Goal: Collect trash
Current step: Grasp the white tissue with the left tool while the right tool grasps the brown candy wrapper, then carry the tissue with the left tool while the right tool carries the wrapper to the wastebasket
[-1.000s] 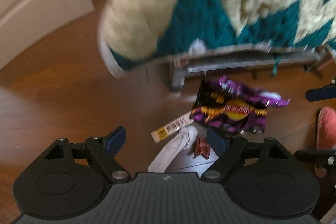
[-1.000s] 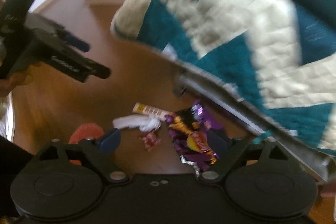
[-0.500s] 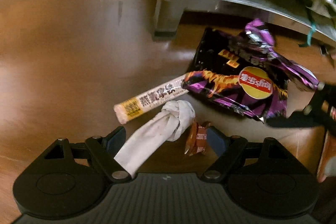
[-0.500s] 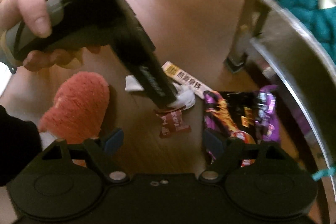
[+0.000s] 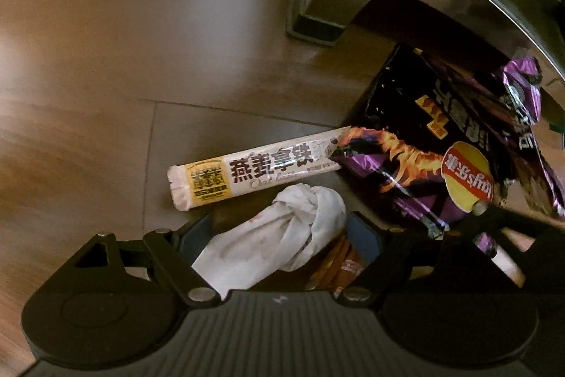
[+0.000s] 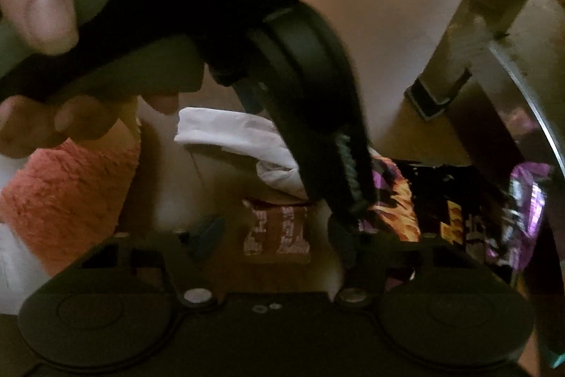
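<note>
The left gripper [image 5: 279,232], fingers spread, straddles the tissue [image 5: 282,237] on the floor [image 5: 88,76]; close low and square to catch its knot. The right gripper [image 6: 273,235], also spread, straddles the wrapper [image 6: 277,230]. The sachet [image 5: 254,168] and chip bag [image 5: 441,147] crowd ahead; the bed leg [image 5: 325,9] blocks beyond, so lift straight up.

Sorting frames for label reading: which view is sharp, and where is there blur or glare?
Left wrist view: sharp, the oat latte stick wrapper and chip bag print legible; soft sheen on the wooden floor. Right wrist view: dim and smeared, the left gripper blocking the middle, the small red wrapper unreadable.
</note>
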Demonstrator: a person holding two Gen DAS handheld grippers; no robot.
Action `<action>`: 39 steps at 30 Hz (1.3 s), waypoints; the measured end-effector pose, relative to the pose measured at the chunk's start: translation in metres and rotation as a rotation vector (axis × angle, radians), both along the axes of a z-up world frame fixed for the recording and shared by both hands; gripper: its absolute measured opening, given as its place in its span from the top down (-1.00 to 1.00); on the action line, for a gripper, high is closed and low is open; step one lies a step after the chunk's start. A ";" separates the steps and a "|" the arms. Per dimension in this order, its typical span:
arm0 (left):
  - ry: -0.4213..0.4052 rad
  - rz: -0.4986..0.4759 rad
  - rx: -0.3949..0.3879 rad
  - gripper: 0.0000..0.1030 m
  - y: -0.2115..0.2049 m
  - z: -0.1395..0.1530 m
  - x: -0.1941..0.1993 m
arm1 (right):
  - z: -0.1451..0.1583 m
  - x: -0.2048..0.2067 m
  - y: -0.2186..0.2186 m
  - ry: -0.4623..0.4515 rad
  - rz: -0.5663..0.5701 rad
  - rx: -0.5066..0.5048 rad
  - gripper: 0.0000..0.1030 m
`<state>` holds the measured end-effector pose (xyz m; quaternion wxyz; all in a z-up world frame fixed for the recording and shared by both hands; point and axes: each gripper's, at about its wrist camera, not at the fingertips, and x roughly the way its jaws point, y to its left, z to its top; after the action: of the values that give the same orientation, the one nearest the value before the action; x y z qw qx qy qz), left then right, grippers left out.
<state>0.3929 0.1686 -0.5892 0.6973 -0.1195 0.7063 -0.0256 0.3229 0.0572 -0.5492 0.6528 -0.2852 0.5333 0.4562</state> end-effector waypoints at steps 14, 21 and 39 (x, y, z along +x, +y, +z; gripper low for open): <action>0.022 -0.048 0.105 0.11 0.000 0.002 0.003 | -0.001 0.010 -0.012 0.038 -0.129 -0.011 0.30; 0.033 -0.059 0.074 0.22 0.011 0.021 -0.016 | 0.032 0.013 -0.038 0.049 -0.264 0.001 0.32; -0.242 0.053 0.073 0.24 0.053 0.212 -0.055 | 0.223 -0.013 -0.109 -0.110 -0.531 0.145 0.48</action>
<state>0.3374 0.2217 -0.3776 0.7817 -0.1085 0.6141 0.0045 0.3097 -0.0519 -0.3260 0.7961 -0.1123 0.5193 0.2899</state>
